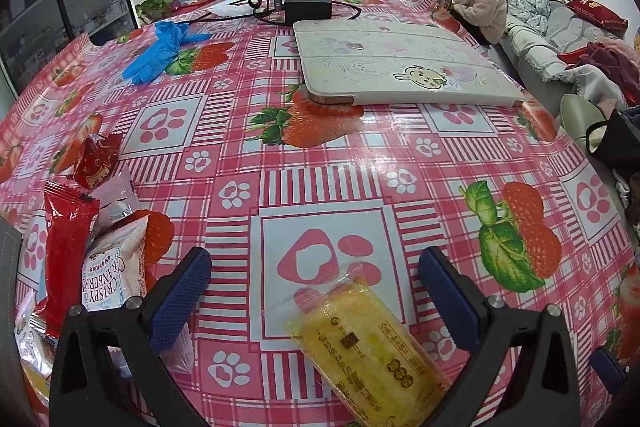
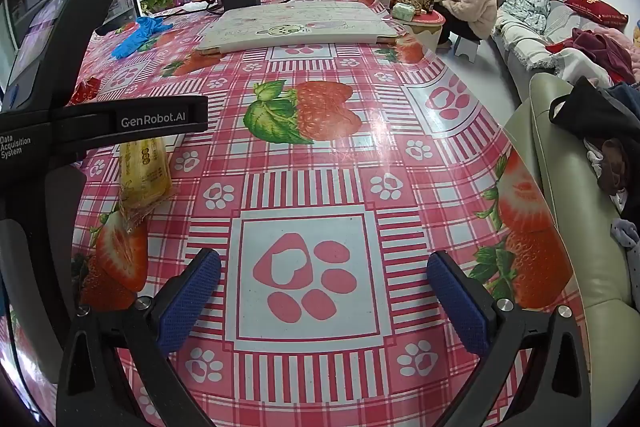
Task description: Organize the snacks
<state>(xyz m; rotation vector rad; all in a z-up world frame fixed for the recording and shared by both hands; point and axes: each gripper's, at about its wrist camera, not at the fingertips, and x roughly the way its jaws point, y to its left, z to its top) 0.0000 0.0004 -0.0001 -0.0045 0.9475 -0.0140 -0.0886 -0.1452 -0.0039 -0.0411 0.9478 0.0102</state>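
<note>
Snacks lie scattered on a table covered with a pink checked cloth printed with strawberries and paw marks. In the left wrist view, the left gripper hangs over the cloth with its jaws spread wide and released, nothing pressed between the blue pads. A yellow packet lies flat in the lower middle of that frame, slanting from between the fingers down toward the lower right; it sits in the gap, nearer the right finger, and whether it touches either pad cannot be told.

At the lower left of the same frame, outside the left finger, sits a pile of other snacks: a white cranberry packet just beside the finger, a long red packet to its left, and a small red packet higher up. Blue gloves lie in the upper left, a white board in the upper middle with a black box behind it, and a person sits beyond the table's far end.

In the right wrist view, the right gripper also stands fully open and empty, its fingers framing a large paw mark on bare cloth. There the yellow packet appears at the middle left, well apart from these fingers and partly under the black body of the left gripper. A sofa runs along the right edge.
</note>
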